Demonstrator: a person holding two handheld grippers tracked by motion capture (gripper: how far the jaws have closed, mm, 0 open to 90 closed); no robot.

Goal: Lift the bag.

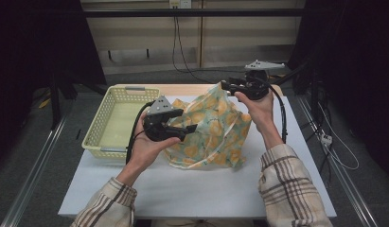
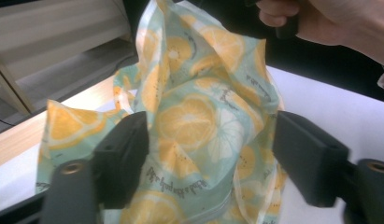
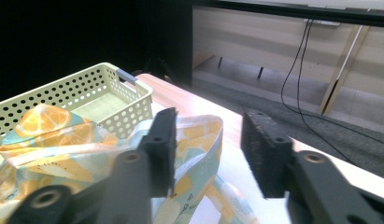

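Observation:
A mint-green cloth printed with orange slices (image 1: pixel 216 132) stands bunched in a heap on the white table (image 1: pixel 192 189). My left gripper (image 1: pixel 192 128) points right into the heap's left side. In the left gripper view its jaws (image 2: pixel 210 154) stand wide apart, open, with the cloth (image 2: pixel 189 116) bulging between them. My right gripper (image 1: pixel 225 85) is raised at the heap's top, pointing left. In the right gripper view it (image 3: pixel 208 149) is open, and a hem of the cloth (image 3: pixel 54 140) lies by its left jaw with nothing pinched.
A pale yellow perforated basket (image 1: pixel 100 127) stands empty at the table's left, also seen in the right gripper view (image 3: pixel 63 93). Cables hang down the wooden wall behind. A wooden strip (image 1: pixel 192 89) edges the table's far side. Bare white surface lies in front of the heap.

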